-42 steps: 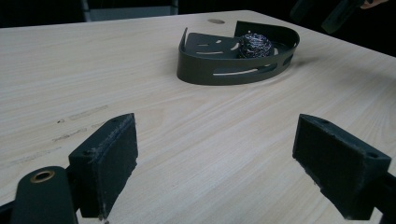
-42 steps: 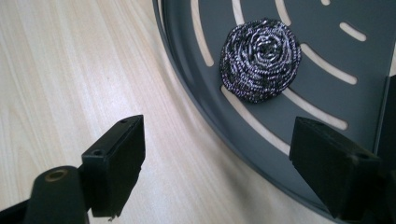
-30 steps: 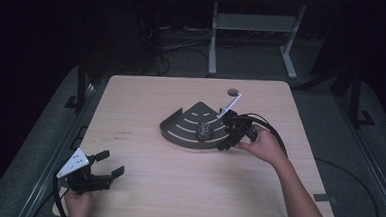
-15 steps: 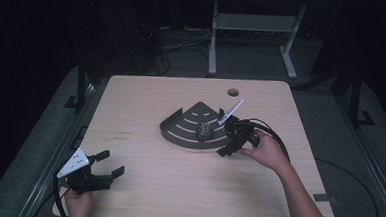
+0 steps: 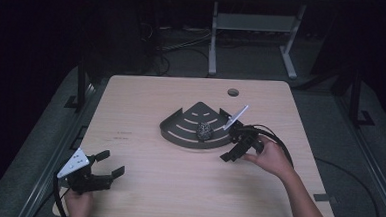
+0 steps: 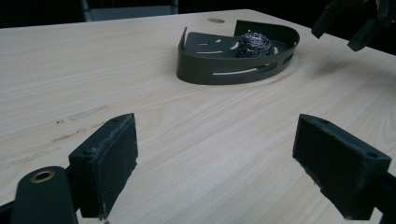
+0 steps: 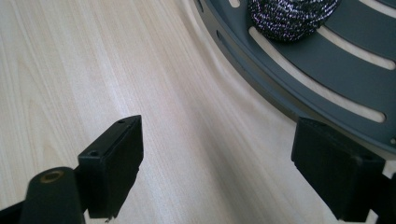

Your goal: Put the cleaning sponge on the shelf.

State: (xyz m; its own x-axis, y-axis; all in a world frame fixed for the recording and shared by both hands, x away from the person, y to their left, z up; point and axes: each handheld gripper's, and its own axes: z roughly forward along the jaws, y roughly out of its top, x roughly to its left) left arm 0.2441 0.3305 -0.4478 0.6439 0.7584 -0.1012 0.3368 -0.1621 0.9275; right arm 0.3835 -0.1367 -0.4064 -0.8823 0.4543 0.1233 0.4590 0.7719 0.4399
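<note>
Grey slotted tray point(image 5: 185, 130), one probably steel scouring ball point(image 5: 204, 130), two claws

Table point(image 5: 142, 186): pale wood with a fine, straight lengthwise grain and a few faint dark smudges. Tray point(image 5: 179, 133): fan-shaped, dark grey, cut with curved slots through which the pale wood shows; the scouring ball point(image 5: 204, 130) in it is dark with a silvery, glittering fleck. Left gripper point(image 5: 109, 165) and right gripper point(image 5: 231, 149): matt black jaws, the left one with a light grey plate on top.
</note>
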